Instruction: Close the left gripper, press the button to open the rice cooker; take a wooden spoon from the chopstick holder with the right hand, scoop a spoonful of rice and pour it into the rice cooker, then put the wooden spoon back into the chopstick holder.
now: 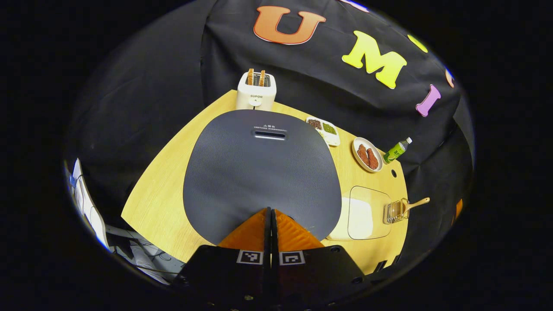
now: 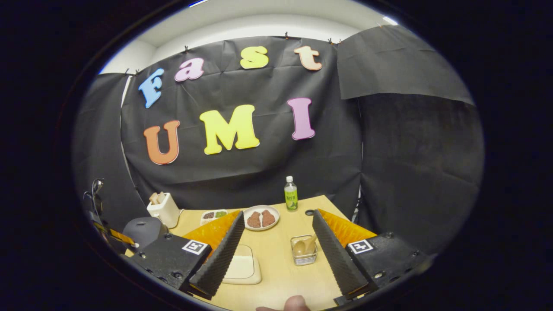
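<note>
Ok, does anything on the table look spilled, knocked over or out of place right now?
Nothing stands out. The rice cooker lid is down, the bottle stands upright, and the wooden spoon sits in the chopstick holder. No spill shows.

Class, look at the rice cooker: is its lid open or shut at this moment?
Shut. The rice cooker lid lies flat over the body, and the closed left gripper is at its front edge.

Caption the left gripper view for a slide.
Shut left gripper poised over the closed rice cooker; wooden spoon waits in its chopstick holder.
</note>
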`<state>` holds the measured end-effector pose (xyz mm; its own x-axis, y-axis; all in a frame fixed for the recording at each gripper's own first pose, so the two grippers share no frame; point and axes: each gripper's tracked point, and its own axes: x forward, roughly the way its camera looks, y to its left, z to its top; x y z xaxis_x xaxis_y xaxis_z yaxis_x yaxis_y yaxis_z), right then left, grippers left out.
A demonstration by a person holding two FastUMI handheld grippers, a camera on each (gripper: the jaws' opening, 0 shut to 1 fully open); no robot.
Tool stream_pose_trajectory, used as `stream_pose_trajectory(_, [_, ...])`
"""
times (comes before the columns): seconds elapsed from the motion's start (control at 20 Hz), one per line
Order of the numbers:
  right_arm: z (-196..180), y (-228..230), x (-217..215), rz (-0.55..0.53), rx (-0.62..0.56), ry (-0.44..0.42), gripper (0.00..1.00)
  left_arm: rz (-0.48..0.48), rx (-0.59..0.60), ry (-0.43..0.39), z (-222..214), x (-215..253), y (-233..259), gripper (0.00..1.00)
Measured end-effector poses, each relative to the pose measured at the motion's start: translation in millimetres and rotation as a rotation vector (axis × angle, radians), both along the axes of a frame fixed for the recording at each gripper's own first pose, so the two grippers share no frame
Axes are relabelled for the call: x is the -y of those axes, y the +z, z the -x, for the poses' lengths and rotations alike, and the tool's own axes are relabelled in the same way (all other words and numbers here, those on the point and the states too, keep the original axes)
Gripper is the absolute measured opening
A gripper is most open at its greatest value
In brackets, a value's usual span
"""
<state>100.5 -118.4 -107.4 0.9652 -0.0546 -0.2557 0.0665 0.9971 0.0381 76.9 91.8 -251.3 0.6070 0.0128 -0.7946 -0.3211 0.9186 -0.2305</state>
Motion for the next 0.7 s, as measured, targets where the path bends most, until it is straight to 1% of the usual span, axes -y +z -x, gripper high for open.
stream_pose_trajectory(0.15, [2,10,5,0.026,0.023,-0.001,1.0,-0.019,0.021,0.024,-1,-2,8,0.0])
stream_pose_trajectory(0.25, [1,14,10,0.024,0.034,-0.007,1.0,-0.041,0.045,0.037,-5,-2,15,0.0])
stream_pose_trajectory(0.45, [2,17,26,0.014,0.042,-0.025,1.0,-0.118,0.147,0.053,-13,-5,46,0.01])
stream_pose_trajectory(0.55, [3,20,35,0.02,0.045,-0.036,1.0,-0.113,0.216,0.07,-23,-4,65,0.02])
stream_pose_trajectory(0.6, [4,21,38,0.018,0.046,-0.041,1.0,-0.109,0.254,0.081,-27,-3,76,0.11])
stream_pose_trajectory(0.7, [5,23,43,0.014,0.046,-0.049,1.0,-0.087,0.353,0.076,-38,2,99,0.25])
